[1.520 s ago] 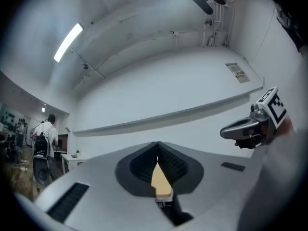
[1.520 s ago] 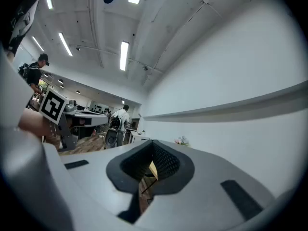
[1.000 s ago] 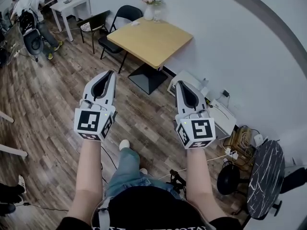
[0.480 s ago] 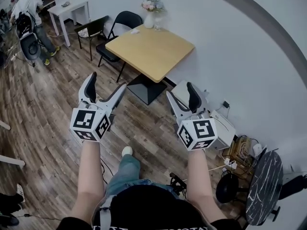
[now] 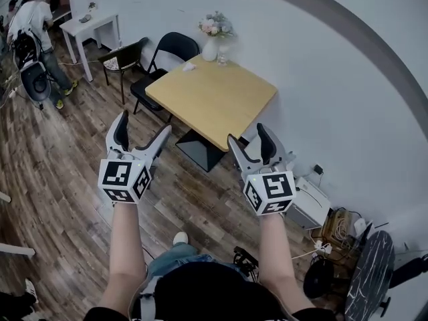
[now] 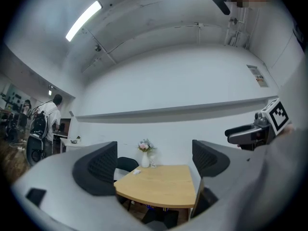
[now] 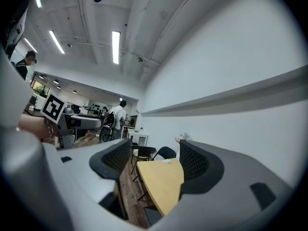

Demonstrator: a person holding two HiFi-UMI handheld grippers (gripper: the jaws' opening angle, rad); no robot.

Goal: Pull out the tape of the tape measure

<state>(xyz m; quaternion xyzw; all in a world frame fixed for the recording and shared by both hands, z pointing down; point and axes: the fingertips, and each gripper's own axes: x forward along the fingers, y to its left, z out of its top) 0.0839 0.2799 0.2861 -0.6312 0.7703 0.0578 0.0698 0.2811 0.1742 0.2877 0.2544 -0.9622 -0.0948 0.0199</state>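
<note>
open room: wood-plank floor [image 5: 60, 152] lies bare between the person and the table [image 5: 221, 95]. white wall [image 5: 321, 79] close on the right, with a white box [image 5: 309, 202] and cables at its foot. black chairs [image 5: 167, 49] crowd the table's far-left side; its near edge is free.

left gripper [image 5: 144, 124] and right gripper [image 5: 248, 134] are held out side by side, well apart, short of the table's near edge. both pairs of jaws have just been opening and stand wide. nothing is between either pair, only the table seen beyond.

small pale object [image 5: 189, 66] on the tabletop just beside the vase of flowers [image 5: 212, 39]; too small to tell whether it is the tape measure. both grippers well apart from it.

head view alone shows the forearms and a dark round table [image 5: 371, 273] at lower right. left gripper view alone shows a ceiling strip light [image 6: 83, 20] and a grey band along the wall. right gripper view looks down a long room to a standing person [image 7: 118, 114]. each gripper view catches the other gripper at its edge.
</note>
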